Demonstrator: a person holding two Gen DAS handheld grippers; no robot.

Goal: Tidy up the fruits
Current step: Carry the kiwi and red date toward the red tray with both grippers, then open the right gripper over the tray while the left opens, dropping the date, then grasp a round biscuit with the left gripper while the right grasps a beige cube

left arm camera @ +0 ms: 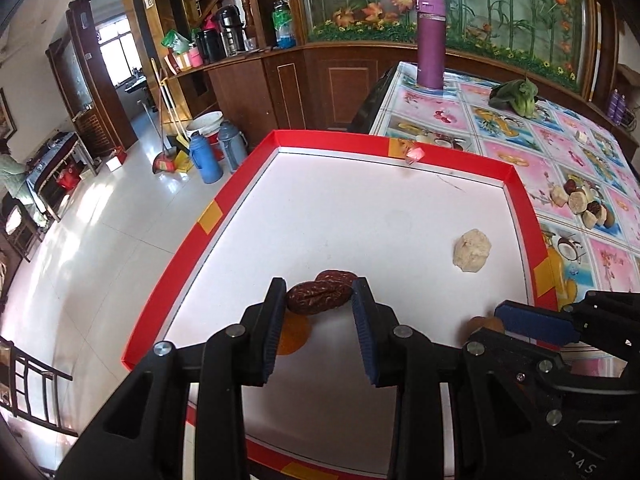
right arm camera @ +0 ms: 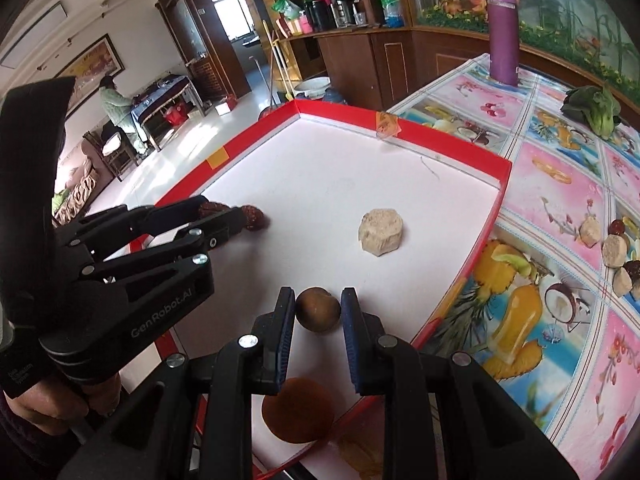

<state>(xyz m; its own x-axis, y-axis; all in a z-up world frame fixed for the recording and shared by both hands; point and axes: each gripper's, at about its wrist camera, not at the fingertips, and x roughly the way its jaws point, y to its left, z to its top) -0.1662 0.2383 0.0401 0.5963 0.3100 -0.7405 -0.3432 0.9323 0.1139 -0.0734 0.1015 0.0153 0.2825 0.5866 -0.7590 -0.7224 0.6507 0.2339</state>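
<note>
A white tray with a red rim (left arm camera: 224, 204) lies on the table. My left gripper (left arm camera: 319, 296) is shut on a wrinkled red date (left arm camera: 316, 300) near the tray's left side. A second red date (left arm camera: 338, 278) lies just behind it. In the right wrist view my right gripper (right arm camera: 318, 298) is shut on a round brown fruit (right arm camera: 318, 312) near the tray's front edge. A beige chunk (right arm camera: 380, 232) sits alone on the tray floor. The left gripper (right arm camera: 226, 212) shows at the left of that view.
A pile of beige chunks and dates (left arm camera: 580, 202) lies on the fruit-print tablecloth (right arm camera: 560, 184) right of the tray. A purple bottle (left arm camera: 431, 40) and a leafy green vegetable (left arm camera: 516, 96) stand farther back. An orange-brown round patch (right arm camera: 298, 408) shows under the right gripper. A person (right arm camera: 116, 108) sits far off.
</note>
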